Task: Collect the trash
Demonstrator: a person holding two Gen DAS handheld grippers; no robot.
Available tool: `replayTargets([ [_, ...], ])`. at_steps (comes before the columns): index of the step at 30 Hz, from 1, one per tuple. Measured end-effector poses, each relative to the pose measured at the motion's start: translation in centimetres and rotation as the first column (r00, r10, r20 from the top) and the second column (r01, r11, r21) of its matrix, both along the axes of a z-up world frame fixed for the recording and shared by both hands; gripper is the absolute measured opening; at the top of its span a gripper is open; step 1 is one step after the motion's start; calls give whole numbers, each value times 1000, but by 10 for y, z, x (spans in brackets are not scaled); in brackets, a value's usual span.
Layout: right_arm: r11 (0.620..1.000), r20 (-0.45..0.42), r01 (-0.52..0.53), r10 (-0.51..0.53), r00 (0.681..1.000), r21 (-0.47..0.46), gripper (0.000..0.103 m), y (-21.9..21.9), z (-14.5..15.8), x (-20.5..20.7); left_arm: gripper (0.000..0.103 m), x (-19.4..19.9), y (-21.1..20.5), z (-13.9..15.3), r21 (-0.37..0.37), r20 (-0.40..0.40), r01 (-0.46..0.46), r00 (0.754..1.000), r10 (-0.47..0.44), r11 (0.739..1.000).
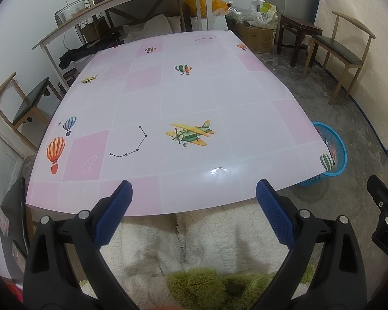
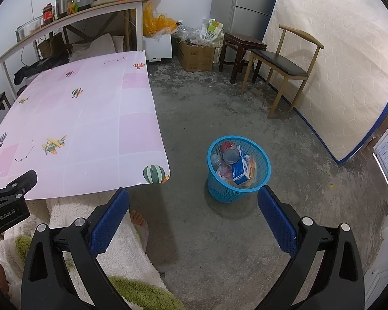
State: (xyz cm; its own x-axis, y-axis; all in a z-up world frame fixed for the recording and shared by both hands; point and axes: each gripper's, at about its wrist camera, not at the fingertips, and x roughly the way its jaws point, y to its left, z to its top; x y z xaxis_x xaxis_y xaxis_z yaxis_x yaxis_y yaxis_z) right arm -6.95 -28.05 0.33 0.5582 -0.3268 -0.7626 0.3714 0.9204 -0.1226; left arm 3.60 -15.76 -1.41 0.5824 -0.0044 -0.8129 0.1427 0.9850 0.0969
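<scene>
A pink-and-white checked table (image 1: 168, 98), printed with balloons and small planes, fills most of the left wrist view and takes up the left side of the right wrist view (image 2: 95, 129). Its top is bare of loose things. The person sits at its near edge, with a cream and green fleece garment (image 1: 194, 245) over the lap, below both tools.

On the concrete floor (image 2: 219, 232), off the table's near right corner, stands a blue mesh basket (image 2: 263, 165); in the left wrist view only part of it shows past the table edge (image 1: 341, 155). The trash is inside it: a can (image 2: 230, 155) with its metal end up, a blue and white carton (image 2: 239, 171) leaning beside the can, and some crumpled wrappers under them.

The left gripper (image 1: 194, 193) is held low over the table's near edge, pointing across the tabletop, its blue fingers (image 1: 116, 211) spread wide with nothing between them. The right gripper (image 2: 194, 201) hangs beside the table, aimed down and forward at the floor just short of the basket, its blue fingers (image 2: 278, 217) likewise spread wide and holding nothing. A bare foot (image 2: 138, 218) shows under the fleece near its left finger.

A wooden chair (image 2: 284, 67) stands against a leaning mattress (image 2: 336, 64) further back.
</scene>
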Motion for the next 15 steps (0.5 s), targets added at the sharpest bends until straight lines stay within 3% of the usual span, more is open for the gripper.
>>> replayTargets([
  [15, 1000, 0, -5, 5, 1000, -4, 97, 0, 0, 0, 92, 0, 1, 0, -2, 0, 0, 1000, 0, 1000],
])
